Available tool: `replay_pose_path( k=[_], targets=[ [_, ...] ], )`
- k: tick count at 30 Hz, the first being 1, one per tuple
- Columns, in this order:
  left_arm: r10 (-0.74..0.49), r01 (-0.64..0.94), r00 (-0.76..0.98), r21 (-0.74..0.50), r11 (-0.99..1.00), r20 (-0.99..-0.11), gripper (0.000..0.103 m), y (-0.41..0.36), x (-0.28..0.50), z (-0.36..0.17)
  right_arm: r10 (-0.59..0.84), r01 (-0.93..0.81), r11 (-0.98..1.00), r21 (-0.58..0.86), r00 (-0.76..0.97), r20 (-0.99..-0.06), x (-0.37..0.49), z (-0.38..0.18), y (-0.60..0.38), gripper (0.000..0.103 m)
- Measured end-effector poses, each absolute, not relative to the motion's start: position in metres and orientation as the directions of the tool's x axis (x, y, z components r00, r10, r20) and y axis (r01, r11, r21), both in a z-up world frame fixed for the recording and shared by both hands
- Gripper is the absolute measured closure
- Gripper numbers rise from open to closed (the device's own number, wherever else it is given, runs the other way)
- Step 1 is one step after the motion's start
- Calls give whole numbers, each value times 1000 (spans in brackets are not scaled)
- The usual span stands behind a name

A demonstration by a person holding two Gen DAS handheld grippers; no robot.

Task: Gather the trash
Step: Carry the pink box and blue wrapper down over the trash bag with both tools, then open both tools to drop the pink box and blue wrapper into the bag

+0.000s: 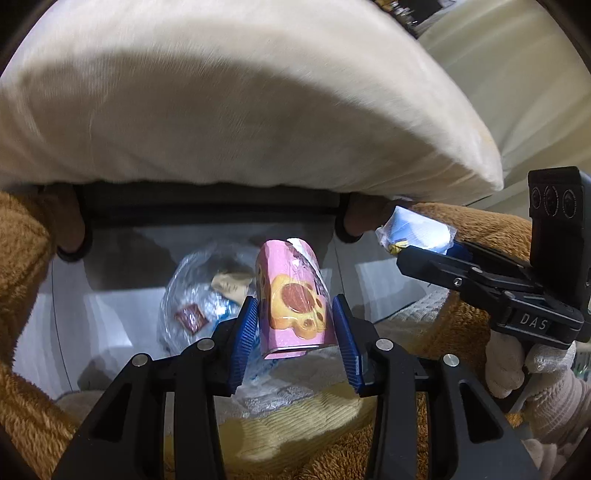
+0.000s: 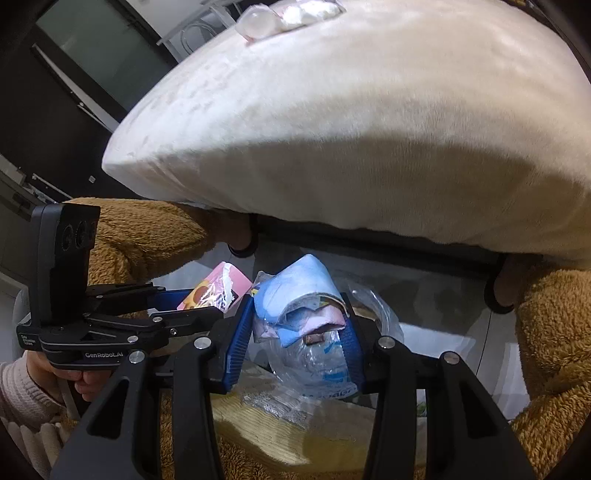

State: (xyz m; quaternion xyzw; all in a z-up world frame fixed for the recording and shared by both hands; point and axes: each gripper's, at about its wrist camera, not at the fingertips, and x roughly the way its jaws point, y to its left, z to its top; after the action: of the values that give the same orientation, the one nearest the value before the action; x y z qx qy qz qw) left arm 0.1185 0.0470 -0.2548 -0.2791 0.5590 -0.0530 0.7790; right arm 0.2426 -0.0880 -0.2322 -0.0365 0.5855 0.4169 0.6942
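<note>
Two grippers hold trash above a white bin under a cream cushion.

Inside the bin (image 1: pixel 110 314) lies a clear plastic bag (image 1: pixel 199 295) of scraps. The left gripper (image 1: pixel 295 332) is clenched on a pink snack box (image 1: pixel 291 295), printed with a paw-shaped biscuit. The right gripper (image 2: pixel 299 332) grasps a crumpled blue-and-pink wrapper wad (image 2: pixel 295 295). Only the right view shows clear plastic packaging (image 2: pixel 273 18) on top of the cushion (image 2: pixel 369 129); only the left view shows the bag unobstructed.
</note>
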Motion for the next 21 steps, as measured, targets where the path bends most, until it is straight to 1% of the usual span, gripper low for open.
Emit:
replay_pose_path(
  k=[2, 6, 13, 18, 21],
  targets=[
    [-404, -254, 341, -497, 830, -849, 62, 50, 125, -265, 517, -583, 664, 468, -93, -851, 250, -249, -82, 58],
    [-432, -300, 277, -505, 810, -858, 62, 53, 137, -287, 462, -521, 703, 484, -183, -868, 259, -275, -73, 58],
    [-490, -362, 148, -508, 782, -859, 62, 56, 144, -321, 379, -356, 792, 496, -350, -857, 269, -325, -72, 58],
    [-538, -396, 89, -526, 753, -838, 62, 51, 150, -340, 353, -278, 832, 481, -404, -844, 272, -343, -76, 58],
    [-521, -426, 69, -497, 756, -851, 61, 52, 151, -347, 342, -236, 848, 475, -441, -830, 273, -354, -77, 57]
  ],
)
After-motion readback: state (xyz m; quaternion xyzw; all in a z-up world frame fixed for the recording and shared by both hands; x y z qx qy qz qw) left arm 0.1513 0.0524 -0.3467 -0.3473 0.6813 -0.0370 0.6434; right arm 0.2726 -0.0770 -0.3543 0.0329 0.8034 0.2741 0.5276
